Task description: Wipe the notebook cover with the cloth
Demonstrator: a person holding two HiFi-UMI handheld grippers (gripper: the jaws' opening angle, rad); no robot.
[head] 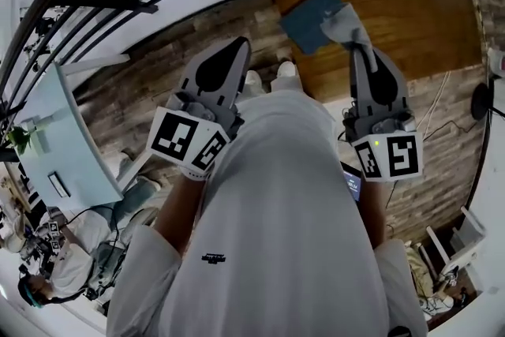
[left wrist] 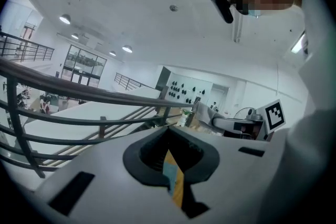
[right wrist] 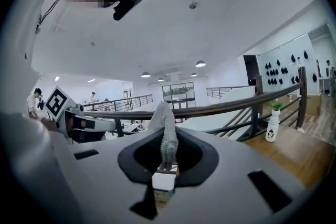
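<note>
2 grippers poised: right gripper [head: 357,45] jaws pinch the cloth [head: 341,23] by the notebook [head: 308,21], left gripper [head: 237,45] jaws closed, empty; wiping likely needs lowering first.

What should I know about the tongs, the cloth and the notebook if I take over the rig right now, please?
Left tongs: shut, holding nothing, raised in front of the chest.
Right tongs: shut on the grey cloth, which sticks out past the tips.
Notebook: blue, closed, lying flat near the edge of the wooden table, ahead of the person.
Done: the cloth is in hand. I cannot tell whether any wiping has happened.
Left: bring the cloth down onto the cover and wipe it.
</note>
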